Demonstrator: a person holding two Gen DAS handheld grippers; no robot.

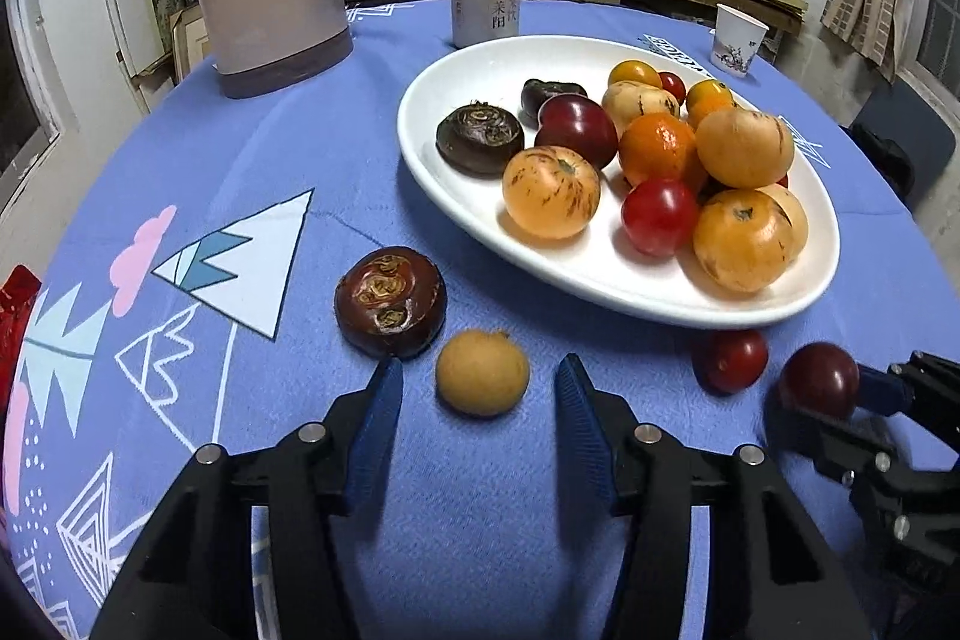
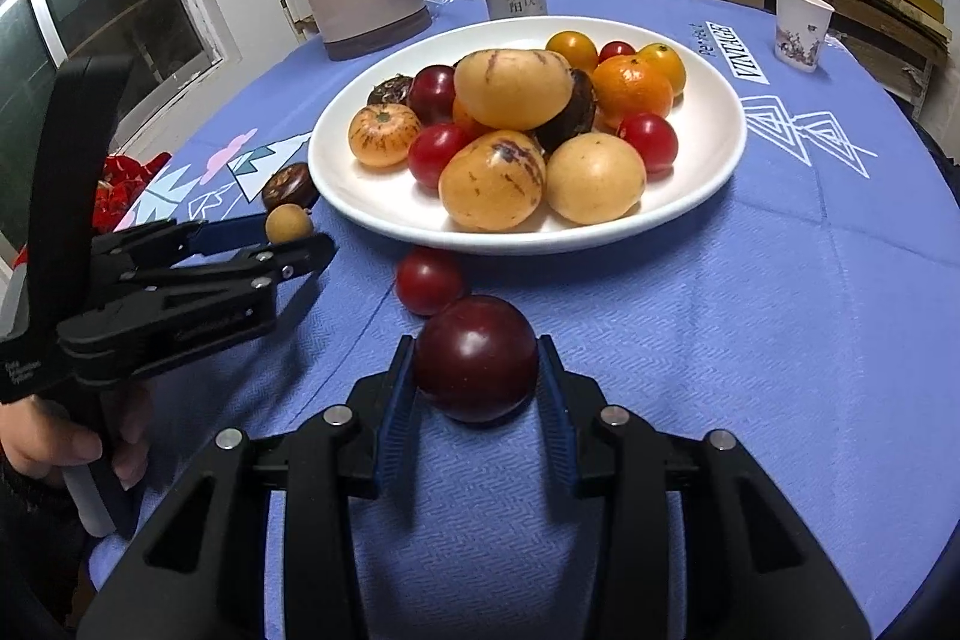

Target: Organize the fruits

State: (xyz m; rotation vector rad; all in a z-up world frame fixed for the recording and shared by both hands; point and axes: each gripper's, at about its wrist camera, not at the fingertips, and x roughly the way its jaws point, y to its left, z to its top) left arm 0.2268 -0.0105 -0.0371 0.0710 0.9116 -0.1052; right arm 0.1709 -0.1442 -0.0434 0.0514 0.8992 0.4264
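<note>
Most fruit is already piled on the oval white plate (image 2: pixel 729 142). A dark red plum (image 2: pixel 476 358) is clamped in the right claw (image 2: pixel 477 379) on the blue-clothed counter (image 2: pixel 750 316). The small tan round fruit (image 1: pixel 482 372) is straddled, untouched, by the half-open left claw (image 1: pixel 477 382). A brown water chestnut (image 1: pixel 390 301) and a red cherry tomato (image 2: pixel 428 280) are left loose.

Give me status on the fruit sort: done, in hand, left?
Done: most fruit is piled on the white plate. In hand: the right gripper is shut on a dark plum; the left gripper, jaws open, straddles the small tan fruit. Left on the cloth: a brown water chestnut and a red tomato.
</note>
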